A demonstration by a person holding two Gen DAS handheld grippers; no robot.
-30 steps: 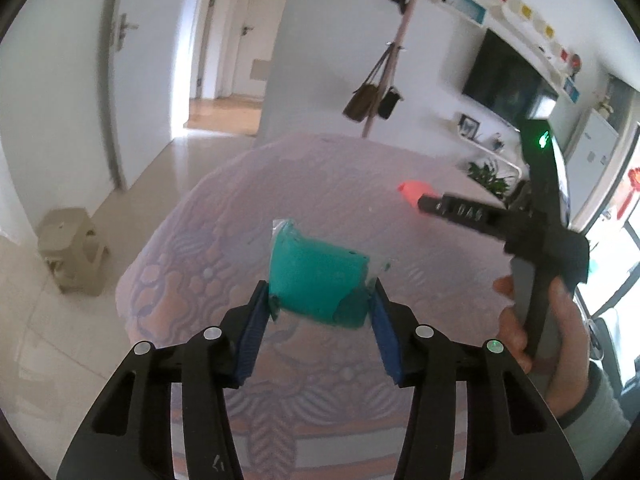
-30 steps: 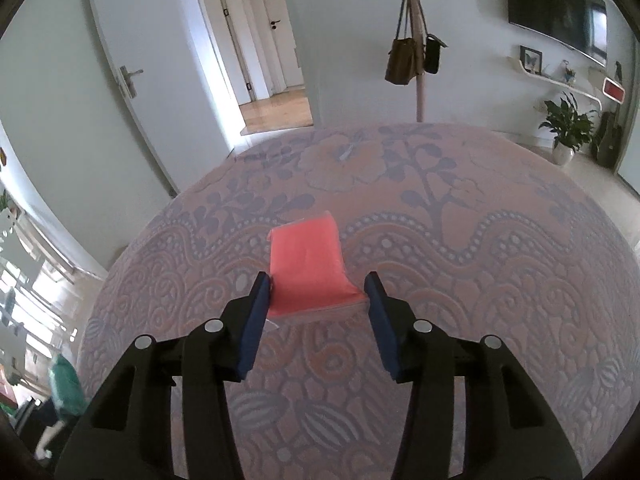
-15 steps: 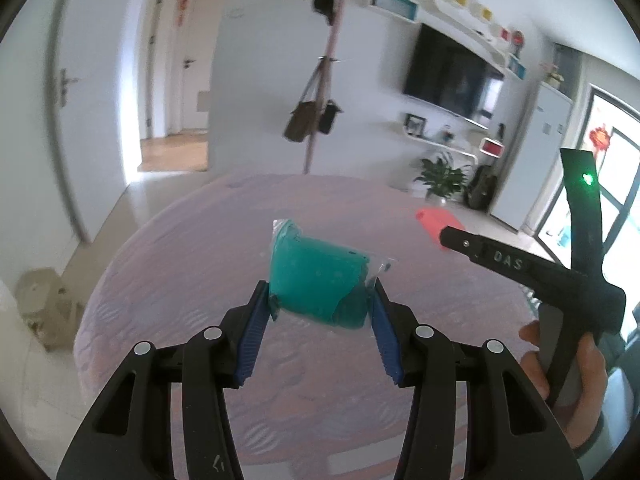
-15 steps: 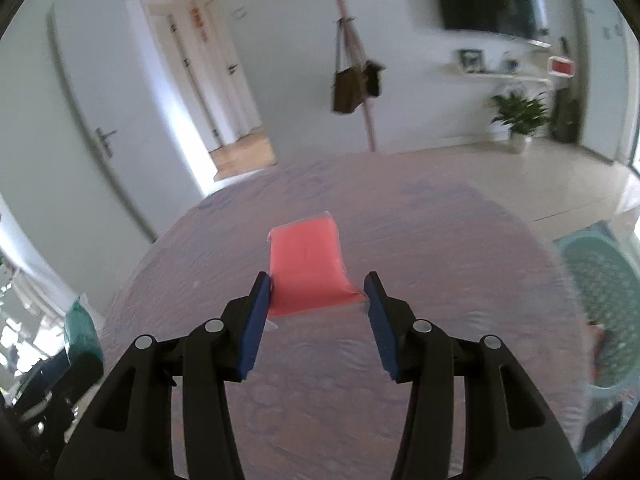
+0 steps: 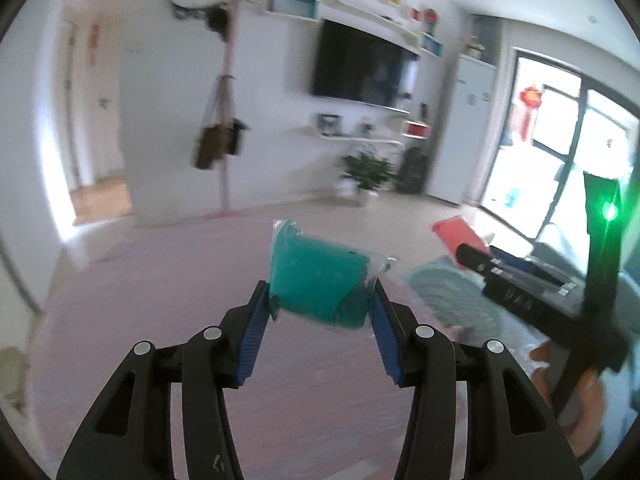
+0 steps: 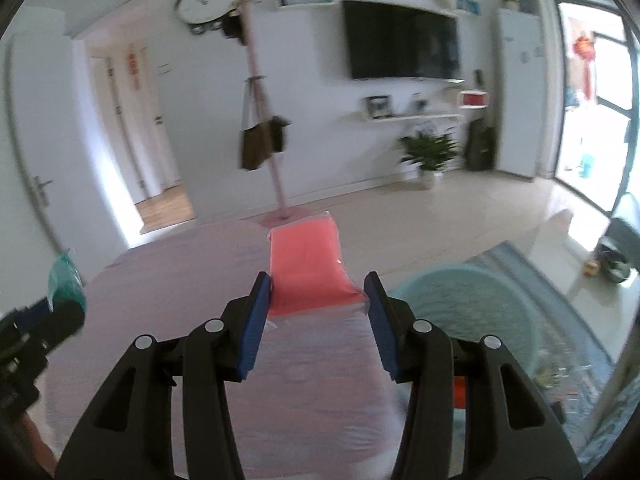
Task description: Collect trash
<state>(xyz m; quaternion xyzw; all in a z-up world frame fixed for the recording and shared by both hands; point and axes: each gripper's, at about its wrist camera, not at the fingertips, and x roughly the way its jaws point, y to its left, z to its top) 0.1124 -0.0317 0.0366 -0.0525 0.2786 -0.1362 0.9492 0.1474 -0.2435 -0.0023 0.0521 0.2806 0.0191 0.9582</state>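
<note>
My left gripper (image 5: 320,300) is shut on a teal plastic packet (image 5: 316,276) and holds it in the air above the pink patterned table (image 5: 140,300). My right gripper (image 6: 318,292) is shut on a red plastic packet (image 6: 308,264), also held above the table (image 6: 160,280). In the left wrist view the right gripper (image 5: 464,254) is to the right with the red packet (image 5: 456,232). In the right wrist view the teal packet (image 6: 64,280) shows at the far left. A round light-blue bin (image 6: 472,304) stands below and right of the right gripper.
The table's far edge is close ahead. Beyond it are tiled floor (image 6: 460,208), a coat stand with bags (image 6: 260,140), a wall TV (image 6: 402,42), a potted plant (image 6: 428,154) and a patterned rug (image 6: 560,320) under the bin (image 5: 452,296).
Both grippers have swung right and tilted up with their packets still held. The view now takes in the TV wall, the floor and the light-blue bin.
</note>
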